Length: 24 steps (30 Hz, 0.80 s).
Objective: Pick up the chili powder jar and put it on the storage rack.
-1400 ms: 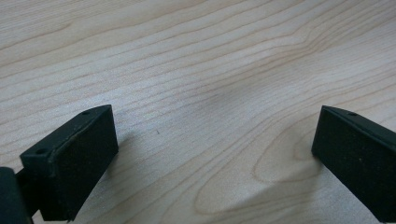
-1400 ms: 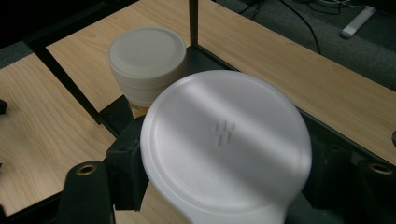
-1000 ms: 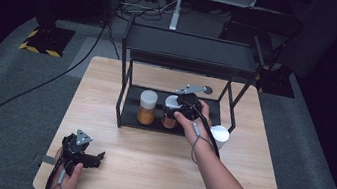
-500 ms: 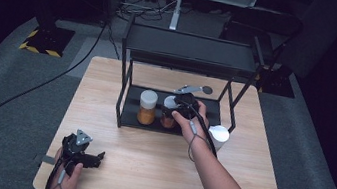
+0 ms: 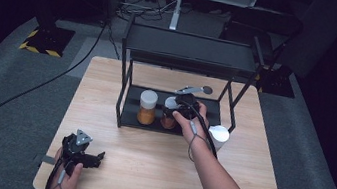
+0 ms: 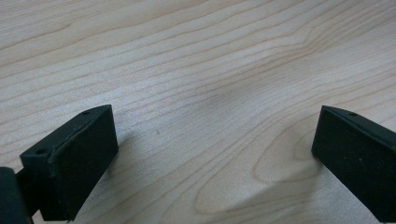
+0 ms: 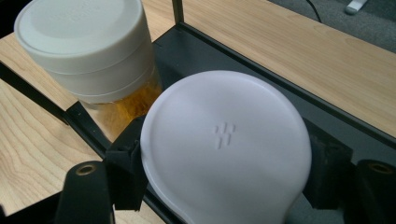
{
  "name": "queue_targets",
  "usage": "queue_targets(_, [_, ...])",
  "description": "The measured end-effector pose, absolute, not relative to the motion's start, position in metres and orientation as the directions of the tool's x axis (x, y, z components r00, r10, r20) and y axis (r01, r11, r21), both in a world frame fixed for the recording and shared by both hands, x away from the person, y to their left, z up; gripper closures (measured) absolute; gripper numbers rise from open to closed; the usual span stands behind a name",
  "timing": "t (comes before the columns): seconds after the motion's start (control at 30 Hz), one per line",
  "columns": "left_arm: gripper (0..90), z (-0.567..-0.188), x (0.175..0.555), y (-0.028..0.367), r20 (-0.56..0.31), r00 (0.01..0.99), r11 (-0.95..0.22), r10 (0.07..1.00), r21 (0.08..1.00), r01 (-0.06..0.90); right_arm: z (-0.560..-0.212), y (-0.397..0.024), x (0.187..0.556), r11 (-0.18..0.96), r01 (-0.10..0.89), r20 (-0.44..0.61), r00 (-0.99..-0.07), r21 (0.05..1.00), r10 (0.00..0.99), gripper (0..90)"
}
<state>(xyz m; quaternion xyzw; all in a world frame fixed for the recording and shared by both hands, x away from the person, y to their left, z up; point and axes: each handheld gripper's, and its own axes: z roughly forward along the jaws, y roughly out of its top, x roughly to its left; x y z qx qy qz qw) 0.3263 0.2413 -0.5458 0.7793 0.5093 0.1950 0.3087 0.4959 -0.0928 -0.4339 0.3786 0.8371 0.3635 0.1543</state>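
— Starting nearest, what is each hand doing?

— At about seven o'clock on the bench (image 5: 145, 172), the left gripper (image 5: 96, 157) rests low, its fingers (image 6: 70, 158) spread wide over bare wood with nothing between them. It looks idle.

— And the right one?

— Farther in, near the centre, the right gripper (image 5: 174, 111) reaches onto the lower shelf of the black rack (image 5: 128, 114). Its fingers (image 7: 123, 175) are clamped on either side of a white-lidded jar (image 7: 226, 149), pressing its lid.

— So the jar is placed?

— It seems to stand on the shelf, just beside an orange-filled jar (image 5: 147, 107) at its nine o'clock. I judge it set down or nearly so, but not yet released.

— Anything left?

— A third white-lidded container (image 5: 218, 135) stands on the bench at four o'clock of the rack, outside it. If the work is stocking the shelf, two jars are in and that one remains, after the right grip lets go.
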Motion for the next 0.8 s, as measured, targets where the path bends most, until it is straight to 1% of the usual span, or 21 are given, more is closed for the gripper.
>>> queue_targets(0.13, [0.0,-0.546,0.326,0.241,-0.011,0.405,-0.29,0.914,0.68,0.674,-0.435,-0.093,0.496,0.454,0.515,0.015,-0.673,0.728,0.739,28.8])
queue_targets(0.23, [0.0,-0.546,0.326,0.241,-0.011,0.405,-0.29,0.914,0.68,0.673,-0.434,-0.094,0.495,0.459,0.502,-0.003,-0.672,0.733,0.74,21.7])
queue_targets(0.3, [0.0,-0.546,0.326,0.241,-0.012,0.404,-0.289,0.915,0.681,0.673,-0.432,-0.096,0.493,0.44,0.505,0.012,-0.667,0.742,0.745,18.1])
queue_targets(0.53, [0.0,-0.546,0.326,0.241,-0.011,0.405,-0.29,0.914,0.68,0.673,-0.419,-0.106,0.485,0.409,0.484,0.018,-0.662,0.774,0.749,15.2])
queue_targets(0.63, [0.0,-0.546,0.326,0.241,-0.011,0.406,-0.291,0.914,0.68,0.673,-0.411,-0.112,0.479,0.375,0.479,0.046,-0.661,0.793,0.749,15.0])
queue_targets(0.8, [0.0,-0.546,0.326,0.241,-0.011,0.411,-0.294,0.912,0.681,0.671,-0.399,-0.12,0.468,0.37,0.45,0.03,-0.665,0.813,0.746,14.9])
